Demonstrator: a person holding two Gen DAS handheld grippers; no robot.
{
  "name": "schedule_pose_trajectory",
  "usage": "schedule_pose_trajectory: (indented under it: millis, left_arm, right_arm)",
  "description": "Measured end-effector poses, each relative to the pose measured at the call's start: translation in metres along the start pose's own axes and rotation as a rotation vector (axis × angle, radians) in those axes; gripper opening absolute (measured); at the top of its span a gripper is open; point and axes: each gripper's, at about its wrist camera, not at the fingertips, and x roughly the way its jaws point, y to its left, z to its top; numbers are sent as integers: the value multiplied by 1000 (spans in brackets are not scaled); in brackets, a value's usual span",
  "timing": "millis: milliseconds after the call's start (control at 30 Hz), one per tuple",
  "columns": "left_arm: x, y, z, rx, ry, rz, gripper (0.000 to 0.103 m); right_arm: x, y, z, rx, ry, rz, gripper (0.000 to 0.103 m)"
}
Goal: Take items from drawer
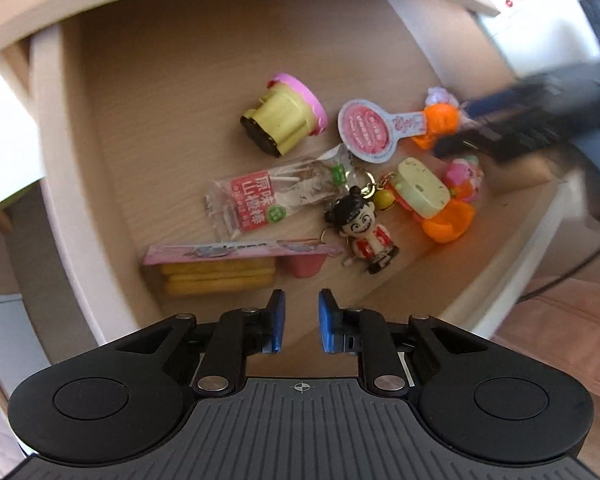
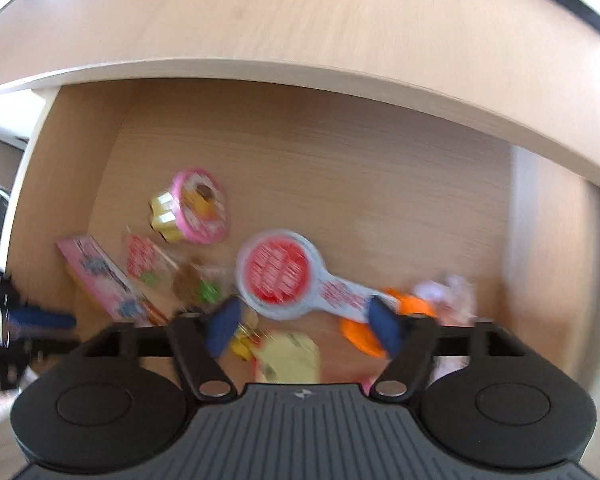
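The open drawer holds several items. At the back lies a pudding cup with a pink lid, on its side. A white spoon-shaped packet is to its right. A clear snack packet, a figurine keychain and a pink-lidded biscuit tray sit nearer. My left gripper hovers just short of the biscuit tray, narrowly open and empty. My right gripper is wide open low over the spoon-shaped packet, whose handle lies between the fingers. The right wrist view is blurred.
A pale green toy and orange toy pieces crowd the drawer's right corner. The desk top overhangs the drawer's back. The back of the drawer floor is bare wood. A white wall bounds the right side.
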Motion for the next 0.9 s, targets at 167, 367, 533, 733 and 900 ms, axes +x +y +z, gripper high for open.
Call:
schedule_pose_trajectory:
  millis: [167, 367, 533, 733, 900]
  left_arm:
    - [21, -9, 8, 10, 24, -6, 20]
    - [27, -6, 28, -72, -72, 27, 21]
    - [23, -2, 44, -124, -184, 23, 25]
    - [-11, -11, 32, -19, -251, 29, 25]
    - [-45, -26, 10, 68, -424, 124, 25]
  right_arm:
    - [26, -32, -40, 88, 181, 1, 83]
    - [53, -33, -44, 157, 249, 23, 79]
    - [51, -31, -17, 209, 144, 56, 59]
    - [21, -31, -2, 234, -38, 123, 62]
    - [-23, -26, -30, 119, -268, -32, 77]
